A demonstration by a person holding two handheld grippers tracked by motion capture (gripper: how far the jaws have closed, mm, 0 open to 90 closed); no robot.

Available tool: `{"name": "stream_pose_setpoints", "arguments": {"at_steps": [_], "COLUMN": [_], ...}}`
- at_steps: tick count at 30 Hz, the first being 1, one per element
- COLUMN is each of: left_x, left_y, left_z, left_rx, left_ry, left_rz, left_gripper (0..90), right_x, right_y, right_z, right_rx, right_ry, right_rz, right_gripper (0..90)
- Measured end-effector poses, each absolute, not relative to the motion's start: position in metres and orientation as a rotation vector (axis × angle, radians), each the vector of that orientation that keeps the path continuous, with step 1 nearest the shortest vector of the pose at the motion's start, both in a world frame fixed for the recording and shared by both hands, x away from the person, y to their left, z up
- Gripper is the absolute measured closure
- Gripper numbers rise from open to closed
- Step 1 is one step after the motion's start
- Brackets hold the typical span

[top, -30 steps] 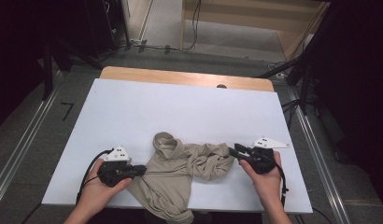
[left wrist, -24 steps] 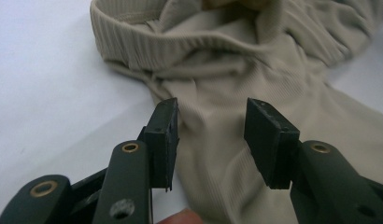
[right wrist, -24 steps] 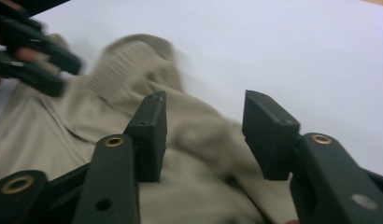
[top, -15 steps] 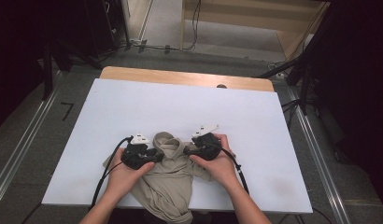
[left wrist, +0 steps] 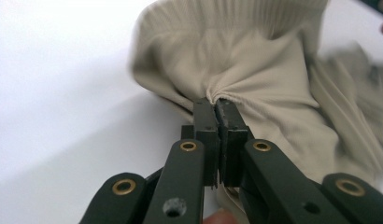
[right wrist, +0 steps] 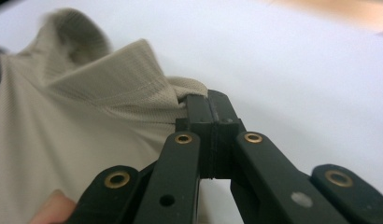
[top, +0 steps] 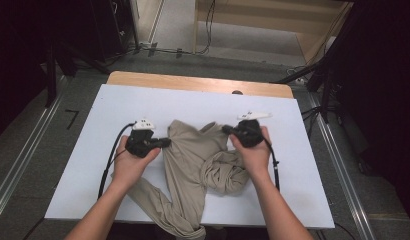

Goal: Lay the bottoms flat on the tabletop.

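**Beige garment pinched at both upper edges**

Fabric of a pale beige, finely ribbed knit makes up the garment (top: 193, 160), which lies rumpled on the white table top (top: 83, 165), toward the near side and about midway across. Its upper part is stretched flat between the two grippers, while a long strip trails down toward the person and reaches past the near edge of the table. A twisted bundle of the same cloth sits bunched just beside the right forearm. In the left gripper view a band of coarser ribbing runs along the top of the cloth (left wrist: 236, 28), and soft gathers fan out from the point where the jaws bite.

The left gripper (top: 165, 142) has its jaws pressed together on a fold at the garment's left edge; they have just been closing, with cloth between them. The right gripper (top: 225, 130) likewise has just closed and is pinching the cloth at the right upper corner, where the right gripper view shows a stitched hem (right wrist: 115, 84) drawn into the jaws.

No brand, label or readable writing can be seen on the garment. A wooden strip (top: 193, 82) borders the far side of the table top.
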State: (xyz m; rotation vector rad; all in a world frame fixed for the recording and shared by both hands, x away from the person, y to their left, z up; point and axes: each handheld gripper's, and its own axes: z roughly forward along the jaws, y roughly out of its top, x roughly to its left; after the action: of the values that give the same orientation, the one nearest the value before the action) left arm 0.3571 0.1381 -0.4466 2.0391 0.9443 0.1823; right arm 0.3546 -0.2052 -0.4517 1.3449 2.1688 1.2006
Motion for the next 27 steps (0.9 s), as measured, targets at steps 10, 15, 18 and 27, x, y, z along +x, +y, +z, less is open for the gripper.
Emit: {"name": "stream_pose_setpoints", "arguments": {"at_steps": [10, 15, 18, 27], "left_x": [0.435, 0.421, 0.404, 0.338], "left_y": [0.133, 0.134, 0.138, 0.127], "left_z": [-0.432, -0.454, -0.461, -0.484], "left_rx": [1.900, 1.970, 1.982, 2.102], "left_ry": [1.043, 1.032, 1.017, 0.937], "left_rz": [0.225, 0.193, 0.195, 0.144], "left_gripper": [78.9, 46.6, 42.3, 57.2], "right_x": [0.419, 0.413, 0.391, 0.329], "right_y": [-0.238, -0.234, -0.230, -0.184], "right_z": [-0.413, -0.446, -0.458, -0.479], "right_rx": [1.475, 1.523, 1.453, 1.249], "right_ry": [1.889, 1.959, 2.036, 2.268], "right_rz": [1.232, 1.177, 1.180, 1.217], "right_gripper": [67.1, 42.2, 41.6, 36.0]}}
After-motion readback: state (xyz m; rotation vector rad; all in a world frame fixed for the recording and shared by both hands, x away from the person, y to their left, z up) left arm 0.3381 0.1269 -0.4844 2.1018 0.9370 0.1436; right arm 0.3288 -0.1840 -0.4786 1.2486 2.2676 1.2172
